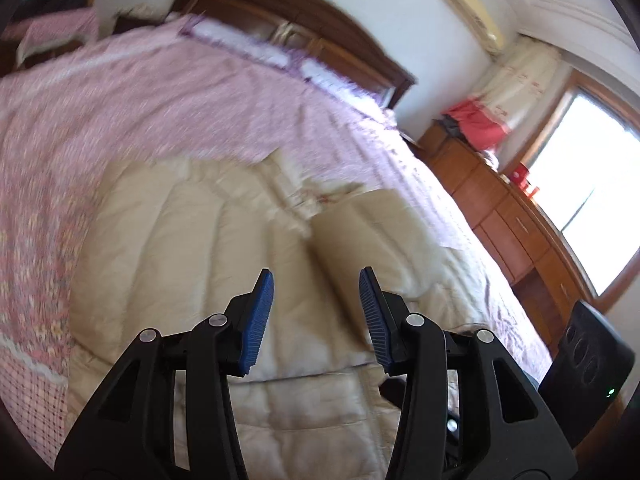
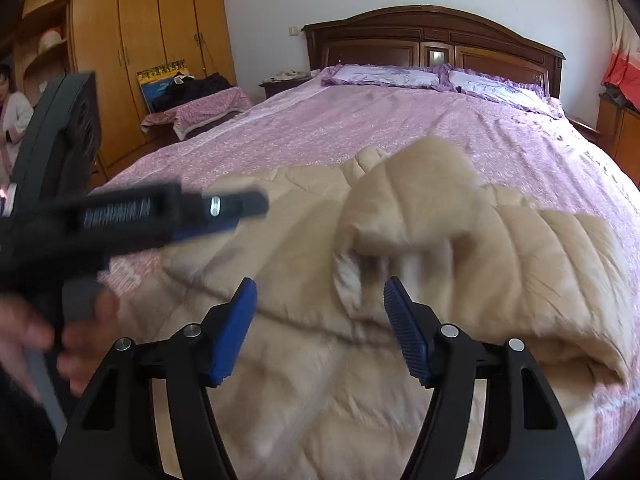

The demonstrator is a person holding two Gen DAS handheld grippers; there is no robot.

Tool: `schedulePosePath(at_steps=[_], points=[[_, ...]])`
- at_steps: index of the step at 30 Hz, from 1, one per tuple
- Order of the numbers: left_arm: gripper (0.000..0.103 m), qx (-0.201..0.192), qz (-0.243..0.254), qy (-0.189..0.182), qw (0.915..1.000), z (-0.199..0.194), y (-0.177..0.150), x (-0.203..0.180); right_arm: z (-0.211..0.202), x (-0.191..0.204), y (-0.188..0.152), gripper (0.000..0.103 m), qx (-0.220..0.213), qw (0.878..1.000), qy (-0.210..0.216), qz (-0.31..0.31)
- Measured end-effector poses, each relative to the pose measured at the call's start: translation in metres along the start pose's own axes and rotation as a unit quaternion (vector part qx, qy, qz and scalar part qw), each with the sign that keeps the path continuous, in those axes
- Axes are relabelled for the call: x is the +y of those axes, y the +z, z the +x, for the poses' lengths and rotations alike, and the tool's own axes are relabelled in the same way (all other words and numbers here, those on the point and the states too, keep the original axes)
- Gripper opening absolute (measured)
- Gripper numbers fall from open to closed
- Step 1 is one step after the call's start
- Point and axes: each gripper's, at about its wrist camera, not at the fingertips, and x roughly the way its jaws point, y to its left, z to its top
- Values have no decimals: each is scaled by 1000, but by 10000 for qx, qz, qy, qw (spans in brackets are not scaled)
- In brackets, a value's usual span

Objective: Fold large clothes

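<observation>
The beige padded coat (image 2: 360,280) lies on the pink bedspread (image 2: 360,128), filling the lower middle of both views, one part already turned over onto the body. More folds look due. The right gripper (image 2: 320,312) and left gripper (image 1: 316,304) hover above it, jaws apart, holding nothing.

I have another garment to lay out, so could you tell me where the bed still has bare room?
Free: the pink bedspread between the beige padded coat and the pillows, and the strip beside the coat towards the wardrobe. Crowded: the near end, where the coat, the left tool and right tool sit.
</observation>
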Motion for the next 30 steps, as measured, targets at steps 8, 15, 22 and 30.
schedulePosePath(at_steps=[8, 15, 22, 30], points=[[44, 648, 1917, 373, 9786, 42, 4, -86, -26, -25, -46, 61, 188, 9907, -1309, -311], [43, 1256, 2835, 897, 9465, 92, -7, -118, -27, -48, -54, 61, 210, 9925, -1163, 319], [2, 577, 1945, 1043, 9736, 81, 12, -89, -24, -56, -57, 61, 269, 9922, -1110, 494], [1, -221, 1057, 877, 9903, 30, 29, -46, -21, -61, -58, 61, 307, 9919, -1070, 617]])
